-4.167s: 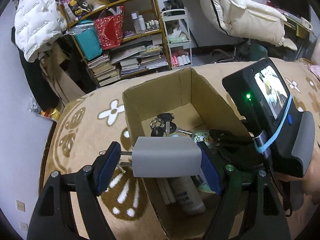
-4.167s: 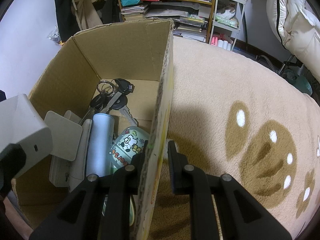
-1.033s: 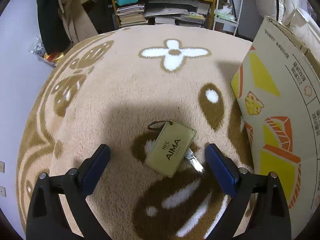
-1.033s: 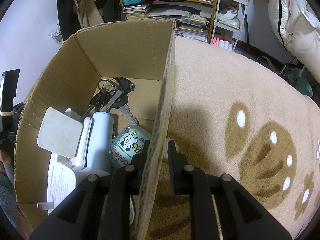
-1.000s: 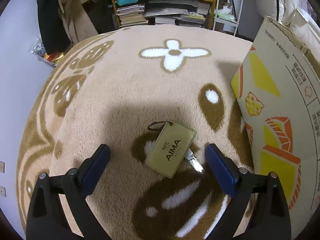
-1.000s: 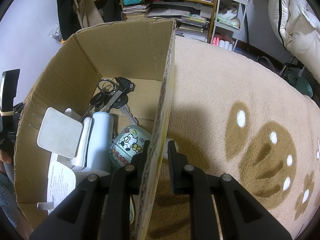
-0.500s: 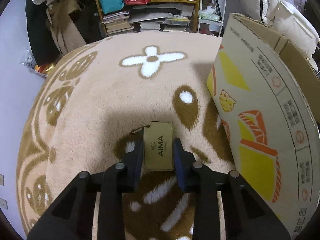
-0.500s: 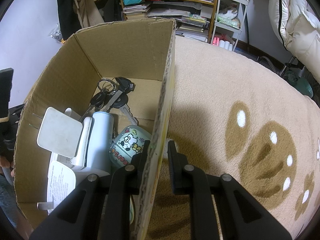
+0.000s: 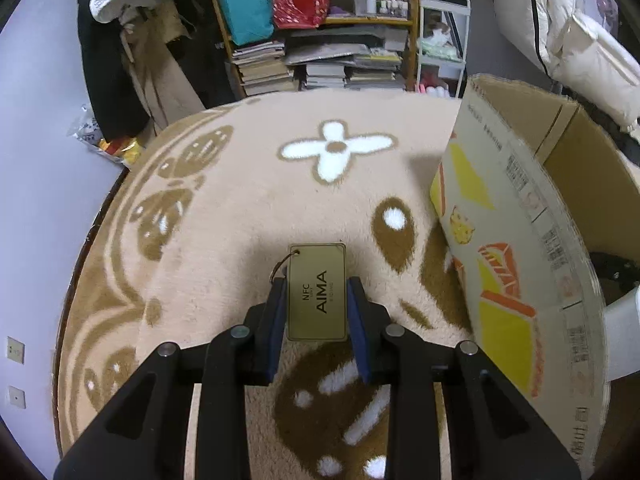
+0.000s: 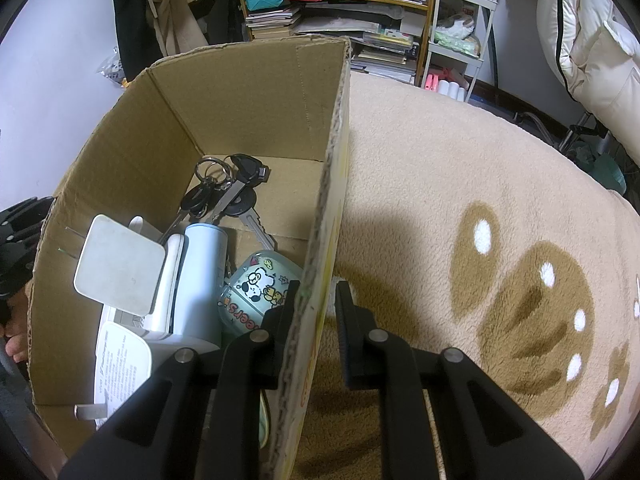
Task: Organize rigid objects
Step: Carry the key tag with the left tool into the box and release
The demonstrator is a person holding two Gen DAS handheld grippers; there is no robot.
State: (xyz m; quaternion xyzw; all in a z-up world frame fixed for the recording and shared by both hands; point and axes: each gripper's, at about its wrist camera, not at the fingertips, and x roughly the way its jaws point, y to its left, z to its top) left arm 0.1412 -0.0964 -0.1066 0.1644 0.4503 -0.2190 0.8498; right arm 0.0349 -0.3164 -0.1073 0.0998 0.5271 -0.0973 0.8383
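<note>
A gold NFC key tag marked AIMA, with a wire ring at its far corner, is clamped flat between the blue pads of my left gripper, lifted above the beige rug. The cardboard box stands just to the right of it. My right gripper straddles the box's right wall, one finger inside and one outside, pinching it. Inside the box lie a bunch of keys, a pale blue cylinder, a white adapter and a cartoon-printed case.
Behind the rug stands a shelf stacked with books and bags, with hanging coats to its left. A white wire cart and white bedding are at the back right. Part of a hand shows left of the box.
My left gripper has shut on the key tag, which lay on the rug a second ago, and raised it. The right gripper has stayed on the box wall.
</note>
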